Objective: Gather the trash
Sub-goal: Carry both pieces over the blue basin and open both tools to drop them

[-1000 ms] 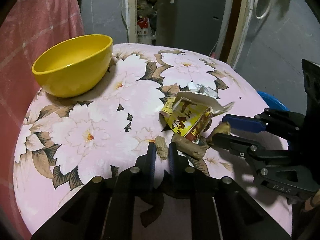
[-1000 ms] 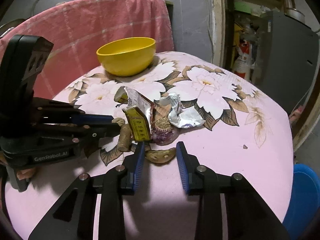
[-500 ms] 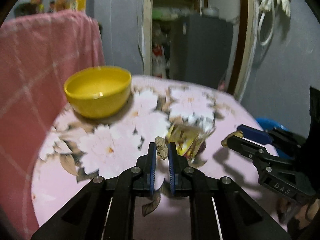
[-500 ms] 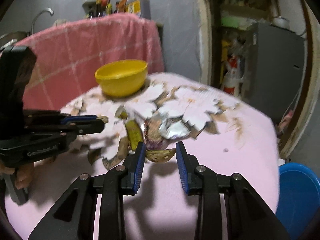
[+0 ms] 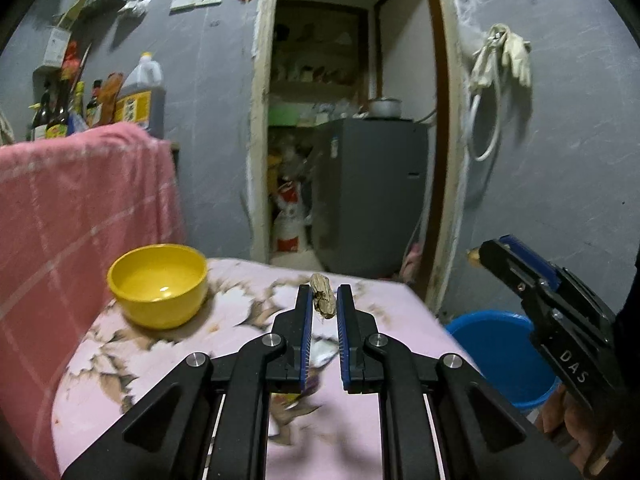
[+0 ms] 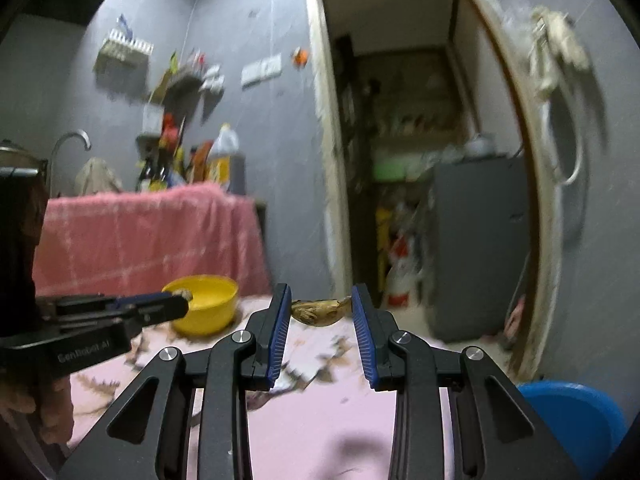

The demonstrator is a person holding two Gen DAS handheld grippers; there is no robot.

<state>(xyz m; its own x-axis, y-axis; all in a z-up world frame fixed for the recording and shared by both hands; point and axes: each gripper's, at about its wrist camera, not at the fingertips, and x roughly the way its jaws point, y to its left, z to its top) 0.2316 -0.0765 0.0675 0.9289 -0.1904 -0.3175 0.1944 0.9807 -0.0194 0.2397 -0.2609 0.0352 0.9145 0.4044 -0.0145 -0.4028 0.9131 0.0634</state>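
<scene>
left gripper point(image 5: 323, 300) – grips 1 peel point(image 5: 323, 295) | right gripper point(image 6: 321, 307) – grips 1 husk point(image 6: 320, 311) | 1 bowl point(image 5: 158, 285)

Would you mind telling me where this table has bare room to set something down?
Bare cloth lies along the table's right side toward the blue bucket, and near its front edge. It is crowded around the yellow bowl at the back left and the wrapper litter mid-table.
</scene>
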